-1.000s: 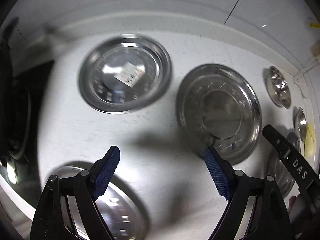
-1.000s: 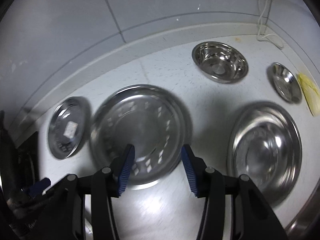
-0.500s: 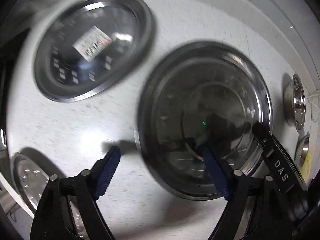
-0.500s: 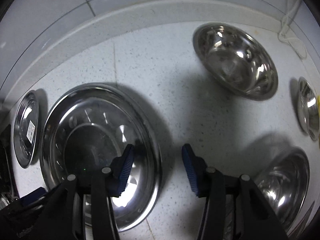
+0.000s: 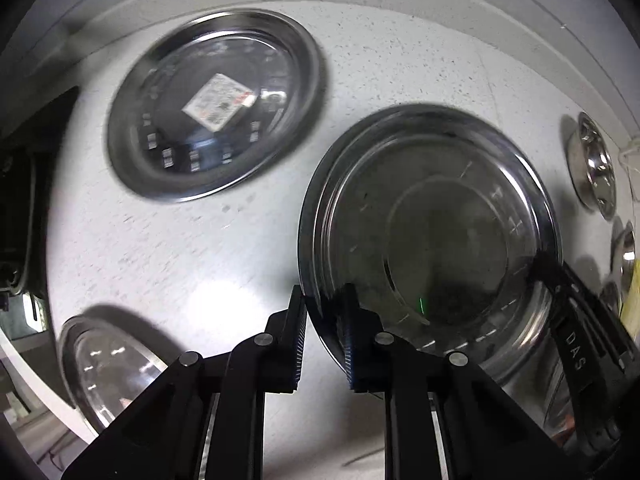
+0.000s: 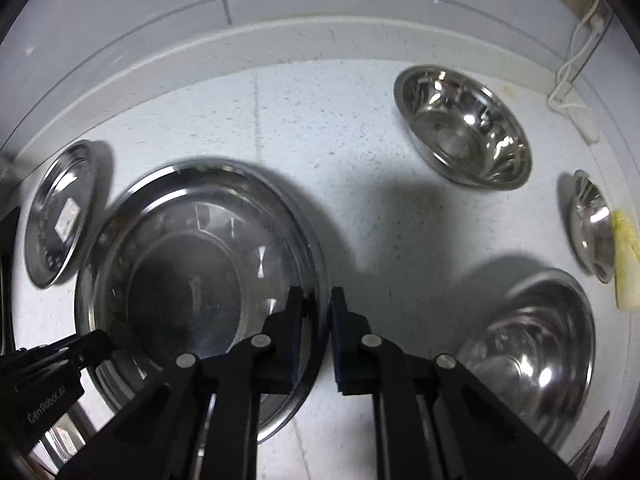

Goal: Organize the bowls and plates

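Observation:
A large steel plate (image 5: pixel 440 216) lies on the white counter; it also shows in the right wrist view (image 6: pixel 188 264). My left gripper (image 5: pixel 322 336) is shut on its left rim. My right gripper (image 6: pixel 318 332) is shut on its right rim. A smaller steel plate with a barcode sticker (image 5: pixel 216 104) lies to the left, also in the right wrist view (image 6: pixel 60 216). A deep steel bowl (image 6: pixel 464 128) sits at the back right, a small bowl (image 6: pixel 592 224) far right, and a large bowl (image 6: pixel 528 344) at the front right.
Another steel plate (image 5: pixel 108 372) lies at the counter's front left edge. A yellow cloth (image 6: pixel 628 260) lies at the far right. A white cable (image 6: pixel 572 68) hangs from a wall socket. A dark opening (image 5: pixel 20 200) lies left of the counter.
Both grippers have closed from wide open onto opposite rims of the large plate. Both cameras have pulled back a little.

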`<action>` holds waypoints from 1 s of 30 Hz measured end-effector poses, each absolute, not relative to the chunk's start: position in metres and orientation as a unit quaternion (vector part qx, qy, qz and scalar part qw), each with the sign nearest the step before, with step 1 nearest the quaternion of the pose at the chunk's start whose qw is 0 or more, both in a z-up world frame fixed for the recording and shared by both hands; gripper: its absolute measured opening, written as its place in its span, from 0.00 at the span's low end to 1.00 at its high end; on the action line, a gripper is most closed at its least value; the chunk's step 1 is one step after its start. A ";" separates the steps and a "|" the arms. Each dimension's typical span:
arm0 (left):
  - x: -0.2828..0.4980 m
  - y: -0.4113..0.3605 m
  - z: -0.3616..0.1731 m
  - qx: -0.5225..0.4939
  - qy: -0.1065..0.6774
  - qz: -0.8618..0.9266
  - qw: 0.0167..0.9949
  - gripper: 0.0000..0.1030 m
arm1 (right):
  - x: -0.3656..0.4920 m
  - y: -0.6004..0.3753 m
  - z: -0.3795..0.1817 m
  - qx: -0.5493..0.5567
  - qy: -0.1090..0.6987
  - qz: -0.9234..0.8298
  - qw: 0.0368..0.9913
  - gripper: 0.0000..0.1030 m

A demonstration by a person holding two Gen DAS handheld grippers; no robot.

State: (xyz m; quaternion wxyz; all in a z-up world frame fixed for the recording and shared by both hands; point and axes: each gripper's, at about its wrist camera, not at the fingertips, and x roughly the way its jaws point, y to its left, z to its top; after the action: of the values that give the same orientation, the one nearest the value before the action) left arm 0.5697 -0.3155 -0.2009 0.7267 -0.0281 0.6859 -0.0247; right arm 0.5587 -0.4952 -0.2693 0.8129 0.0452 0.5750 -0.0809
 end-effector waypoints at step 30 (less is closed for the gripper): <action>0.365 -0.060 -0.195 -0.044 0.647 0.068 0.758 0.13 | 0.412 -0.245 -0.265 -0.002 0.583 0.051 0.811 0.14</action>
State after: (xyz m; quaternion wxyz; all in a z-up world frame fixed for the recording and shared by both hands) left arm 0.3646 -0.0600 -0.1949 0.7580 -0.0438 0.6471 0.0683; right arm 0.4120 -0.2447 -0.2655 0.8106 -0.0021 0.5833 0.0514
